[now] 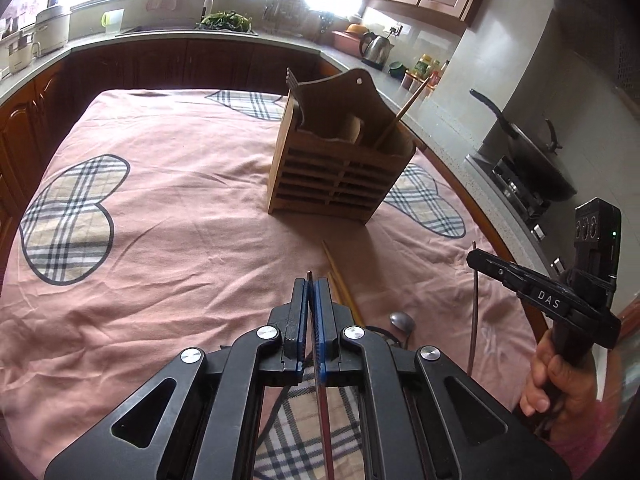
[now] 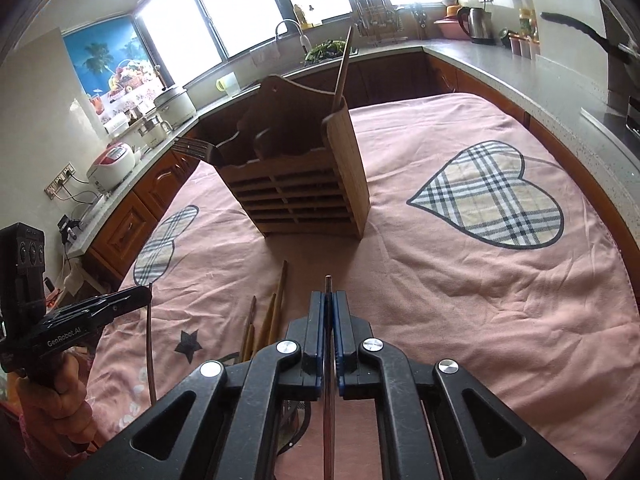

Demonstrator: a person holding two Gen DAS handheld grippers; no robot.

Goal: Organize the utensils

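Note:
A wooden utensil holder (image 1: 332,168) (image 2: 296,192) stands upright on the pink cloth, holding a fork (image 2: 196,148) at one end and a chopstick (image 2: 342,68) at the other. My left gripper (image 1: 311,284) is shut on a thin metal utensil handle (image 1: 322,412) held above the cloth; it also shows in the right wrist view (image 2: 144,294). My right gripper (image 2: 328,296) is shut on another thin metal utensil handle (image 2: 328,412); it also shows in the left wrist view (image 1: 474,258). Loose wooden chopsticks (image 2: 272,316) (image 1: 340,276) and a spoon (image 1: 402,320) lie on the cloth below the grippers.
The pink cloth with plaid hearts (image 2: 492,200) covers the table. Kitchen counters surround it, with a kettle (image 1: 376,48), a wok on the stove (image 1: 532,152), a sink with greens (image 1: 228,22) and rice cookers (image 2: 112,164).

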